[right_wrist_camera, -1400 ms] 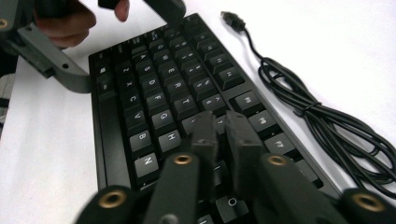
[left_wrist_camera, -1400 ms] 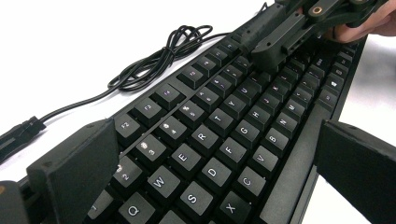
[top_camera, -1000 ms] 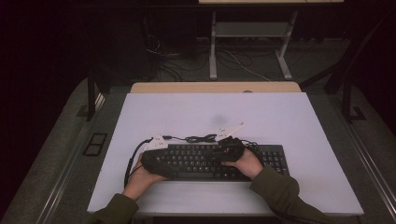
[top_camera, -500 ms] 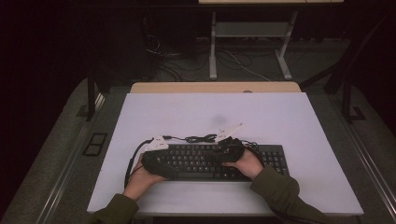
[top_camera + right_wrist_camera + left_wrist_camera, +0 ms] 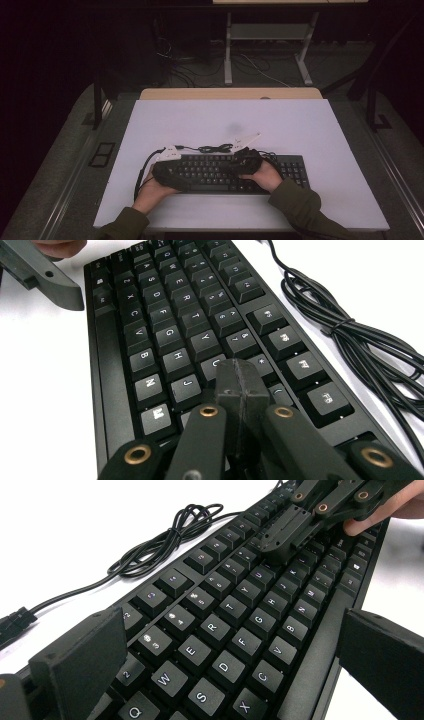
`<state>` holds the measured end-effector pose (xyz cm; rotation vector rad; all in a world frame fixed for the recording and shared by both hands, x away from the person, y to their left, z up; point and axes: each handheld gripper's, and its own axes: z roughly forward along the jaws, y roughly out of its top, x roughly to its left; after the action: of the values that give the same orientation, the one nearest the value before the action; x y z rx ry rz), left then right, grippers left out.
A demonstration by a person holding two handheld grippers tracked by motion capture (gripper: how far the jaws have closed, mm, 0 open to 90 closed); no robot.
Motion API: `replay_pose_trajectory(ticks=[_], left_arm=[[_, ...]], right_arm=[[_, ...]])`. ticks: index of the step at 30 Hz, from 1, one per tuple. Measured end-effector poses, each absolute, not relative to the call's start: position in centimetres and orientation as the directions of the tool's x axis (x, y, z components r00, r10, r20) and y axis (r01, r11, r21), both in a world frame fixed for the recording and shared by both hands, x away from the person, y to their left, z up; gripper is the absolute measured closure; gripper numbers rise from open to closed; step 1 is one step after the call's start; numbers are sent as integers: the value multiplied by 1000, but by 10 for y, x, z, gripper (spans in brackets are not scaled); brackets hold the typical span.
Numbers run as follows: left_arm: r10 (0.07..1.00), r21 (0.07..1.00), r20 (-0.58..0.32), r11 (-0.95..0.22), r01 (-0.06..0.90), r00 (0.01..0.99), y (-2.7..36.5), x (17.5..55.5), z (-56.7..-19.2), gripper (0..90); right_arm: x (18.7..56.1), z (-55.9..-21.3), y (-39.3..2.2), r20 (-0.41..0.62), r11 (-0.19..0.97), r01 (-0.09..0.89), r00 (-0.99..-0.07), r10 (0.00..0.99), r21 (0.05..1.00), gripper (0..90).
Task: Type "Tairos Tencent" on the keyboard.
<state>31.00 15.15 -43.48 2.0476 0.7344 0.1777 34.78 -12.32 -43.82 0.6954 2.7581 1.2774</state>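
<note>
Nearest the person's edge of the white table (image 5: pixel 320 130), both sleeved forearms come in from below. The left hand (image 5: pixel 152 190) holds the left gripper (image 5: pixel 230 645) low over the left end of the black keyboard (image 5: pixel 225 172). In the left gripper view its two black jaws stand wide apart with nothing pinched; the letter keys around E, D, F and G lie between and beyond them, one pad over the number-row side, the other past the keyboard's near edge.

The right hand (image 5: pixel 265 175) holds the right gripper (image 5: pixel 241 385) over the middle of the keyboard. In the right gripper view its jaws are pressed together, pad against pad, with nothing between them; the joined tip sits at the keys around U and J. Whether the tip touches a key cannot be told.

The keyboard lies flat, lengthwise across the near half of the table, number pad at the person's right.

Just behind the keyboard, its black cable (image 5: pixel 215 148) lies in a loose tied bundle on the table, touching the surface.

Farther back the table top is bare white; beyond it a wooden edge (image 5: pixel 230 93).

No containers on the table.
</note>
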Motion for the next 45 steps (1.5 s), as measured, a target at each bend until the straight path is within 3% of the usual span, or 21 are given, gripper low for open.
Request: replay_pose_trajectory(ticks=[17,28,33,37,45], left_arm=[[566,812,-154,-395,430,810,151,310,-434,0],[565,810,-159,-395,434,810,152,310,-434,0],[564,809,-159,-396,435,811,152,310,-434,0],[562,809,-157,-399,433,812,151,310,-434,0],[562,810,-157,-397,431,812,151,309,-434,0]], right_arm=[[347,-433,-124,163,552,377,-903,398,743,885],[348,-428,-128,184,502,381,-899,397,777,654],[348,-427,-130,182,479,378,-895,407,792,442],[351,-428,-129,166,457,391,-874,457,799,187],[353,-431,-129,161,451,392,-868,469,802,149]])
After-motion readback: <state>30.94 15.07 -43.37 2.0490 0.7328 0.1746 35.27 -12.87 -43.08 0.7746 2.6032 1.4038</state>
